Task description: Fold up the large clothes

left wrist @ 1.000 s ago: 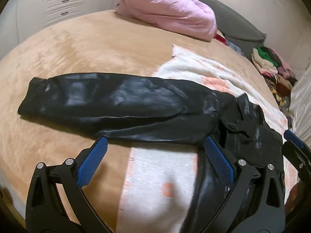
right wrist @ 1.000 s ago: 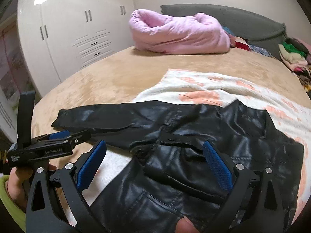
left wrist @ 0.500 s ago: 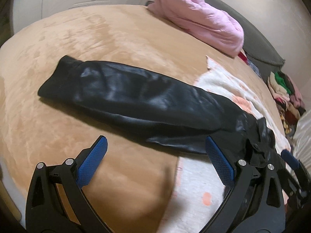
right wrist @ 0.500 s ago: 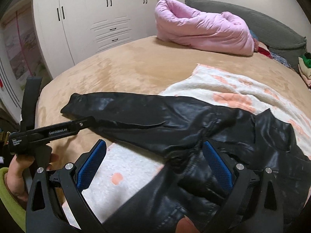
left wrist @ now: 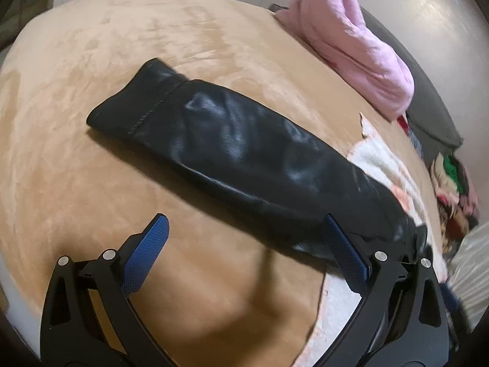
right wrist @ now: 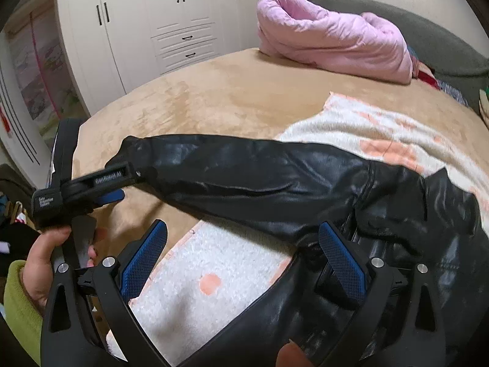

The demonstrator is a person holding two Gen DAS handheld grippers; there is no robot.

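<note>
Tan bed (left wrist: 91,183): left gripper (left wrist: 244,260), fingers wide and empty, has swung toward jacket sleeve (left wrist: 244,153) at twelve o'clock; right gripper (right wrist: 244,260) likewise open, empty.

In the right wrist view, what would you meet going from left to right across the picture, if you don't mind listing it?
Hand → left gripper → black jacket sleeve → jacket body.
</note>
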